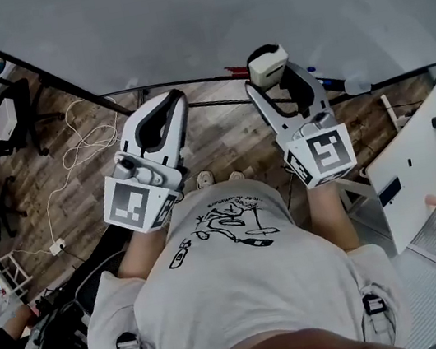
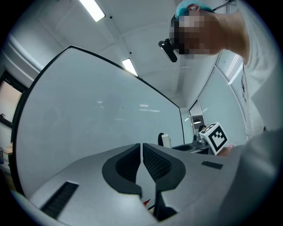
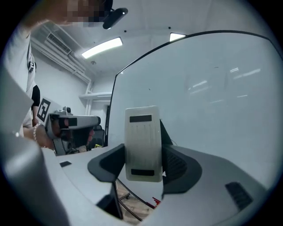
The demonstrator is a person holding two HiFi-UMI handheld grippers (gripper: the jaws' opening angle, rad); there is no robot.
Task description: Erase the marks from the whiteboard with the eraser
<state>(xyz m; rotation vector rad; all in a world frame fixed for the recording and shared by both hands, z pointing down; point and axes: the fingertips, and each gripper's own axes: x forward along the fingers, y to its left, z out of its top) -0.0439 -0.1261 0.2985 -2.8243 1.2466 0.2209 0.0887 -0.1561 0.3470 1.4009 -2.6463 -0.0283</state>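
- The right gripper is closed on the eraser. The two dark jaws press on its left and right sides.
- The eraser is a pale, flat block. Its long axis runs along the jaws, so it stands upright between them and its far end comes out past the jaw tips.
- The whiteboard lies straight ahead of this gripper and fills most of the right gripper view behind the eraser.
- In the head view the eraser is just beside the lower edge of the board. I cannot tell if it touches the surface.
- The left gripper has its jaws together with nothing between them. It also points at the board, beside the right one.
- The right hand has the tool, so I judge that the wiping belongs to it. The left one has no job at this moment.
- I see no clear marks on the board in any view, only some very small specks that I cannot identify.
- The next move probably asks to bring the eraser forward and up until its wiping face lies flat on the board. I cannot tell which face is the wiping one.
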